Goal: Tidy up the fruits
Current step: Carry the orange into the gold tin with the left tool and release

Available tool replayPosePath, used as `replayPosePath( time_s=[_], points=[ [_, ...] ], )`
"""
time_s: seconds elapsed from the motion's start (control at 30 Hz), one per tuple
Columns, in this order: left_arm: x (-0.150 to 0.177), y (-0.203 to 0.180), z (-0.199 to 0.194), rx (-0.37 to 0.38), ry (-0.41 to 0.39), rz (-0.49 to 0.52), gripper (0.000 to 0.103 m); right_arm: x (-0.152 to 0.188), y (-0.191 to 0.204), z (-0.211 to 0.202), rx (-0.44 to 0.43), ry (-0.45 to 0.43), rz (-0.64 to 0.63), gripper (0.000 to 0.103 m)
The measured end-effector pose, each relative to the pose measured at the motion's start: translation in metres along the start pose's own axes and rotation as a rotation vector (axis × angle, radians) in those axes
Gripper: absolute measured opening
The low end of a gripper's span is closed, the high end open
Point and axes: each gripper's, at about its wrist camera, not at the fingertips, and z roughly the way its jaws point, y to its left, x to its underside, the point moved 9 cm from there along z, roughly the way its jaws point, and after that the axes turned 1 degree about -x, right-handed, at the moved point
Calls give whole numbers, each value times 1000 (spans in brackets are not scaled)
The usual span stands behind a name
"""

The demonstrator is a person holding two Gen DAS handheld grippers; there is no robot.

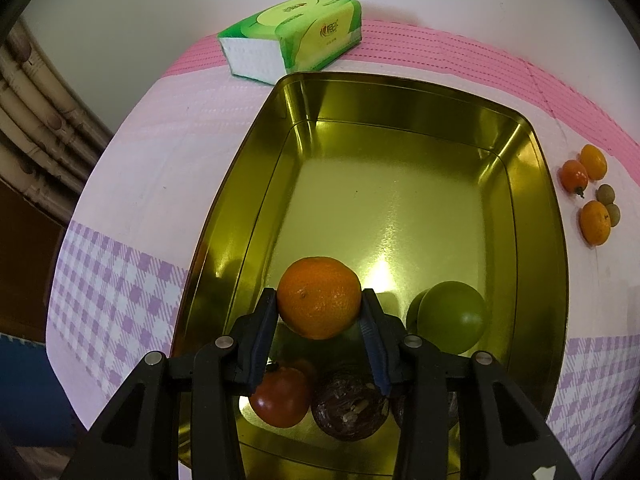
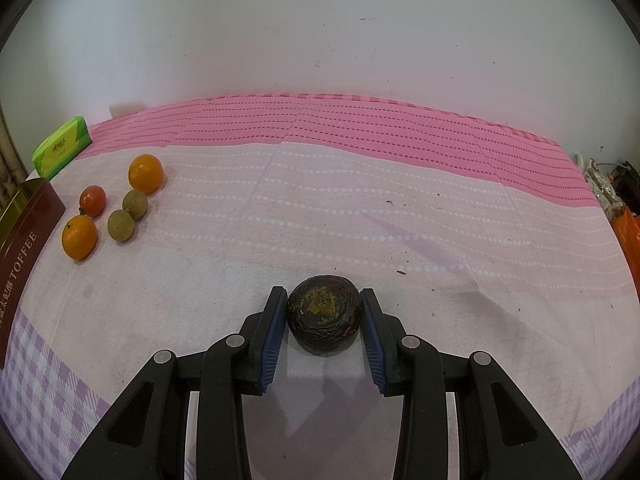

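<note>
**Two fruits gripped, a gold tin partly filled**

The left gripper (image 1: 320, 308) has its fingers (image 1: 262, 332) clamped on a bright orange mandarin (image 1: 319, 297), pebbled and glossy, held above the near end of the gold tin (image 1: 532, 184). Beneath it in the tin lie a red tomato (image 1: 282, 402), a dark, wrinkled brown fruit (image 1: 348, 412) and a smooth green round fruit (image 1: 452, 316).

The right gripper (image 2: 323, 312) has its fingers (image 2: 272, 332) closed on another dark wrinkled fruit (image 2: 325, 320), blackish-brown with a yellow-orange patch at its crown, just over the counter's cloth (image 2: 360, 220).

The tin's maroon outer wall (image 2: 24, 248) reads "TOFFEE" in pale capitals, with Chinese characters beside it that are too small to read. The green tissue pack (image 1: 296, 36) behind the tin carries a logo I cannot make out.

On the pink and lilac-checked cloth beside the tin sit two oranges (image 2: 145, 173), a small red tomato (image 2: 93, 201) and two dull green-brown longans (image 2: 135, 202), clustered close together.
</note>
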Motion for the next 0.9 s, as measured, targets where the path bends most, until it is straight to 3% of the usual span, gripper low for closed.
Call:
replayPosePath(
  time_s=[0.23,0.33,0.9],
  points=[
    [-1,-1,-7,0,-11,4,40,1,1,0,0,0,0,38],
    [-3,1,-14,-1,-23,0,53,0,0,0,1,0,-1,38],
    [5,20,-55,14,-106,-22,70,0,1,1,1,0,-1,38]
  ],
)
